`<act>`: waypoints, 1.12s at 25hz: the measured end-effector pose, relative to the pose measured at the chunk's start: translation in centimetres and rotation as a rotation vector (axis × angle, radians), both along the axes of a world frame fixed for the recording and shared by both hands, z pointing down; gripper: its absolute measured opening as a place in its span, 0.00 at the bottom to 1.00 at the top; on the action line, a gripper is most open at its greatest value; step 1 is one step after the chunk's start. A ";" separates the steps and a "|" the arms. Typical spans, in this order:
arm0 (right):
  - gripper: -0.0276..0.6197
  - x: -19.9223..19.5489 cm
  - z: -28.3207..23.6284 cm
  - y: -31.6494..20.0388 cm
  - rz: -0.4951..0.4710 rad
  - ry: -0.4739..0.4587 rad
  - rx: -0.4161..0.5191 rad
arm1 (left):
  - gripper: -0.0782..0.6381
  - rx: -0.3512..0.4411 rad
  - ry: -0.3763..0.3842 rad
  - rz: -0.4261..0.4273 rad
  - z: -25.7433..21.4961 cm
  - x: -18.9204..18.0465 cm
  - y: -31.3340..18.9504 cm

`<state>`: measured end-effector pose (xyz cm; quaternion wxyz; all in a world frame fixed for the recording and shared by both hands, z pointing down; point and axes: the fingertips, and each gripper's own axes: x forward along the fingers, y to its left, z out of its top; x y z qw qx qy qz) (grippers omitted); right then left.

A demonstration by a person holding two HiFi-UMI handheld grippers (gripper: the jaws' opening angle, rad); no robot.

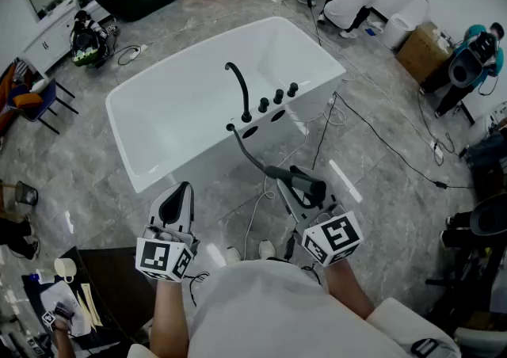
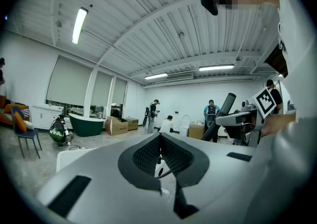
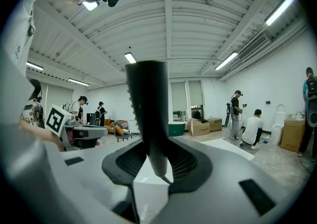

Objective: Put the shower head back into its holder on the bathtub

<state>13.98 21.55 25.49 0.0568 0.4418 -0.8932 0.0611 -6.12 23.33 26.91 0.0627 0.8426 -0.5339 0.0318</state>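
Shower head (image 3: 147,109) stands clamped in the jaws of our right gripper (image 3: 157,154). Beside it, our left gripper (image 2: 159,143) has jaws together on nothing, with the bathtub (image 1: 150,135) ahead of both.

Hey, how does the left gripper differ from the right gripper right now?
The right gripper is shut on the shower head; the left gripper holds nothing, its jaws together. The right gripper is tied to the tub by the shower head's hose; the left gripper is free of it. Both carry a marker cube and point toward the tub.
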 end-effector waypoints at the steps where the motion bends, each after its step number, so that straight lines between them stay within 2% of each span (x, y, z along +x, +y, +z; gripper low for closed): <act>1: 0.26 -0.1 0.0 0.0 0.001 0.000 0.001 | 0.12 0.000 0.000 0.005 0.0 0.1 0.0; 14: 0.26 0.2 0.2 -0.7 -0.017 -0.003 -0.002 | 0.12 -0.004 -0.006 0.006 0.3 0.8 -1.1; 23: 0.26 1.5 -0.2 -1.6 -0.080 -0.027 0.010 | 0.12 -0.001 -0.020 -0.007 -0.2 3.6 -1.4; 28: 0.26 2.5 0.5 -2.0 -0.120 -0.040 0.002 | 0.12 -0.030 -0.046 -0.036 0.4 5.2 -1.3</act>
